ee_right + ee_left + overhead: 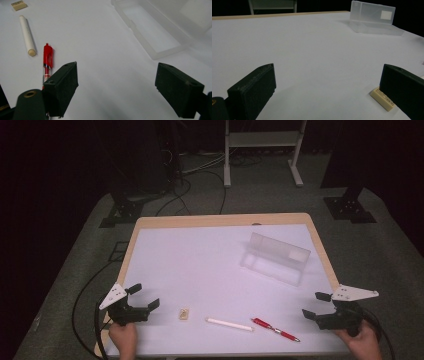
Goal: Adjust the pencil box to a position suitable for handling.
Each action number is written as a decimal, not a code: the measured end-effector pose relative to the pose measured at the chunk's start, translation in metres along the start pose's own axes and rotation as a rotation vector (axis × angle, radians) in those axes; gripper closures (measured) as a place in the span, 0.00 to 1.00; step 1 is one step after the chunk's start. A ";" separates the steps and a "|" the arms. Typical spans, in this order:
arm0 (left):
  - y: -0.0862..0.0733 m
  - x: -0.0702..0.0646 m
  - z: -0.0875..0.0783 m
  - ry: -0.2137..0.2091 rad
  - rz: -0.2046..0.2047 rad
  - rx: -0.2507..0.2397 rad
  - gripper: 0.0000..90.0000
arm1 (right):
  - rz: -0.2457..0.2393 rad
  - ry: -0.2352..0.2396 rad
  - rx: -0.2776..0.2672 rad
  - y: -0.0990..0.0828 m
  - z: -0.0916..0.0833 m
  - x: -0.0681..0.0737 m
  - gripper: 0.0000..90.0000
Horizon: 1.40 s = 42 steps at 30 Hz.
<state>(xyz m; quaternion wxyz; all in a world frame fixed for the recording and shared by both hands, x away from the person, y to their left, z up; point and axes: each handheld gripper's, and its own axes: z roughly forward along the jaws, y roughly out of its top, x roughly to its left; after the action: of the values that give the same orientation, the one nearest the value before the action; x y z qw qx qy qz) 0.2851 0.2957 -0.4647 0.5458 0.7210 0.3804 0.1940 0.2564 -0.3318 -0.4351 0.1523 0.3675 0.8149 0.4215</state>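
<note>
My left gripper rests open at the table's near left corner with nothing between its jaws. In the left gripper view a small cream eraser lies right beside the right-hand jaw. The eraser sits just right of that gripper. Further right lie a white stick and a red pen. My right gripper stands open at the near right, past the pen's tip. In the right gripper view the red pen runs under the left-hand jaw, beside the white stick.
A clear plastic box lies open at the table's right rear, lid raised; it also appears far ahead as the box and close ahead as the box. The table's wooden rim runs along the back. Cables trail off the left edge.
</note>
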 end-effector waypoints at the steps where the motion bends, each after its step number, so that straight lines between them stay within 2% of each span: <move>1: 0.000 0.000 0.000 0.000 0.000 0.000 0.00 | -0.010 -0.005 0.004 0.004 0.001 0.000 0.20; 3: 0.000 0.000 0.000 -0.001 -0.001 0.000 0.00 | -0.021 0.013 0.005 0.012 0.004 -0.003 0.26; 6: 0.000 0.000 0.000 -0.003 0.000 0.000 0.00 | -0.035 0.028 0.031 0.022 0.011 -0.006 0.28; 9: 0.000 0.000 0.000 -0.005 0.000 0.001 0.00 | -0.043 0.033 0.072 0.030 0.021 -0.008 0.25; 15: 0.000 0.000 0.000 -0.004 -0.002 0.002 0.00 | -0.047 0.040 0.076 0.040 0.029 -0.010 0.25; 16: 0.000 0.000 0.001 -0.001 -0.003 0.004 0.00 | -0.047 0.061 0.077 0.045 0.031 -0.012 0.26; 19: 0.000 0.001 0.001 -0.001 -0.005 0.003 0.00 | -0.059 0.049 0.081 0.051 0.036 -0.012 0.25; 25: 0.000 0.003 0.001 0.002 -0.024 -0.003 0.00 | -0.045 0.063 0.074 0.065 0.044 -0.015 0.25; 31: -0.001 0.002 0.001 -0.001 -0.008 0.007 0.00 | -0.084 0.061 0.092 0.083 0.056 -0.013 0.25; 34: -0.001 0.002 0.001 0.003 -0.018 0.008 0.00 | -0.110 0.055 0.100 0.090 0.063 -0.015 0.25; 39: -0.001 0.002 0.001 0.006 -0.016 0.007 0.00 | -0.122 0.060 0.104 0.100 0.072 -0.016 0.25; 40: -0.001 0.003 0.002 0.009 -0.027 0.008 0.00 | -0.140 0.068 0.104 0.105 0.076 -0.016 0.25; 42: -0.001 0.004 0.002 0.012 -0.037 0.009 0.00 | -0.146 0.070 0.105 0.108 0.080 -0.018 0.26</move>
<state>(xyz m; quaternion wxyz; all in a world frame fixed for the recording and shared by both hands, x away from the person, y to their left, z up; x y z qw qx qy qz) 0.2884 0.2976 -0.4662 0.5435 0.7152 0.3978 0.1867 0.3640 -0.2582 -0.3975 0.1343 0.2998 0.8654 0.3784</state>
